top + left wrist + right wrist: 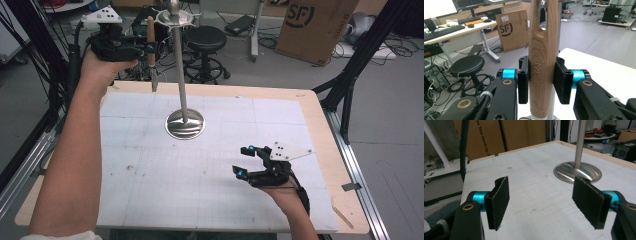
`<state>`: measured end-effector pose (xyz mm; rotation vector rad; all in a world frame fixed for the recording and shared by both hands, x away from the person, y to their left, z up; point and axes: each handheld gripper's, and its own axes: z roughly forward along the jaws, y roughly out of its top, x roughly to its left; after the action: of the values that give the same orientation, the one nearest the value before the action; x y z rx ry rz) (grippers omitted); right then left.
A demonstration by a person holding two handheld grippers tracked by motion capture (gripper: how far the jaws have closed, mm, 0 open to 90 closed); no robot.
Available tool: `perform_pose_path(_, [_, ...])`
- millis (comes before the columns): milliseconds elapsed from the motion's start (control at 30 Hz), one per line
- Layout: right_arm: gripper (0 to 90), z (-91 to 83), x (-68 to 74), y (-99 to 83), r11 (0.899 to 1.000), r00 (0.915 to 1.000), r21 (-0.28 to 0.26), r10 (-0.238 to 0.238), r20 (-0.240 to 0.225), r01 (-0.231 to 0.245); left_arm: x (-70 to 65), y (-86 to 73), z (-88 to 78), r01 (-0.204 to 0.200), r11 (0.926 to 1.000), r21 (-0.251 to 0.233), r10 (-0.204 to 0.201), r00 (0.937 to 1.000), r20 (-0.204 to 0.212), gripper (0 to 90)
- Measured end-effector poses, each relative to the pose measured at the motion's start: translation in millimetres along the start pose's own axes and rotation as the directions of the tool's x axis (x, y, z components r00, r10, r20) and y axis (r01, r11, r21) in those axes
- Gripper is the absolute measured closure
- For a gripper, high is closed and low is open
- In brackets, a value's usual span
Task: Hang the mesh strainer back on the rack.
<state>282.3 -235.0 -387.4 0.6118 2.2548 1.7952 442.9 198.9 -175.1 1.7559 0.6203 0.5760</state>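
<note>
The left gripper (149, 48) pinched a wooden-handled utensil (151, 42) beside the steel stand (184, 122) near the bench's far edge. The right gripper (244, 161), jaws spread, hovered near the right edge.

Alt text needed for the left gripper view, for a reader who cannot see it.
The left gripper grips a pale wooden handle stamped "KITCHEN TOOL", upright between its black pads. Behind stand a round black stool, a brown cardboard box and a white tabletop.

Stand (184, 122) on the table (325, 150) toward its far edge, left of middle, utensil (151, 50) held beside the stand's pole above the far-left corner, stool (206, 37) and cardboard box (315, 25) on the floor beyond the far edge
</note>
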Motion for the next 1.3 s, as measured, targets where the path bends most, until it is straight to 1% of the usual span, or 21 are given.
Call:
perform_pose_path(100, [29.3,-0.2,-0.1,-0.1,1.000,1.0000,0.003,0.004,0.001,-0.004,0.6,-1.5,3.2,0.003,1.0000,0.006,-0.003,1.0000,0.000,68.5])
perform_pose_path(233, [29.3,0.5,0.1,-0.5,1.000,1.0000,0.004,0.006,-0.002,-0.006,0.1,-2.9,6.7,0.012,0.9999,-0.001,-0.012,0.9999,0.004,68.4])
perform_pose_path(333, [29.3,1.0,0.4,-0.6,1.000,1.0000,0.007,0.003,0.000,-0.003,-0.6,-4.3,8.2,0.003,1.0000,0.007,-0.003,1.0000,-0.004,66.9])
perform_pose_path(400, [29.3,1.0,0.3,-0.8,1.000,1.0000,0.007,0.003,0.000,-0.003,-0.8,-7.2,9.5,0.000,0.9995,0.033,0.001,0.9998,-0.020,56.2])
perform_pose_path(433, [29.3,1.1,0.5,-1.1,1.000,1.0000,0.008,0.006,-0.001,-0.006,-1.3,-9.3,9.1,-0.003,0.9991,0.042,0.004,0.9998,-0.019,53.4])
perform_pose_path(533, [29.3,1.3,0.6,-1.7,1.000,1.0000,0.012,0.008,-0.001,-0.008,-0.3,-17.4,6.9,0.011,0.9992,0.038,-0.009,0.9995,-0.029,45.5])
perform_pose_path(700, [29.3,2.0,1.6,-1.7,1.000,1.0000,0.014,0.009,-0.003,-0.009,4.9,-31.5,-0.3,0.056,0.9979,0.031,-0.055,0.9975,-0.044,38.7])
perform_pose_path(833, [29.3,1.7,0.9,-1.6,1.000,1.0000,0.012,0.008,0.002,-0.008,3.9,-39.4,-6.2,0.074,0.9972,0.016,-0.073,0.9967,-0.034,35.2])
perform_pose_path(867, [29.3,1.6,0.8,-1.5,1.000,1.0000,0.012,0.006,0.004,-0.006,3.6,-41.5,-8.0,0.071,0.9973,0.015,-0.071,0.9972,-0.025,34.3])
perform_pose_path(1000, [29.3,2.3,1.5,-1.6,1.000,1.0000,0.013,0.005,0.001,-0.005,1.4,-46.7,-12.3,0.077,0.9970,-0.004,-0.077,0.9970,-0.009,31.6])
perform_pose_path(1100, [29.3,2.6,2.0,-1.3,1.000,1.0000,0.012,0.004,-0.001,-0.004,-0.3,-49.0,-15.1,0.084,0.9964,-0.007,-0.084,0.9964,-0.003,29.7])
perform_pose_path(1300, [29.3,3.3,1.3,-1.6,1.000,1.0000,0.012,0.004,0.001,-0.004,-6.3,-51.6,-21.5,0.077,0.9969,-0.018,-0.077,0.9971,0.004,28.2])
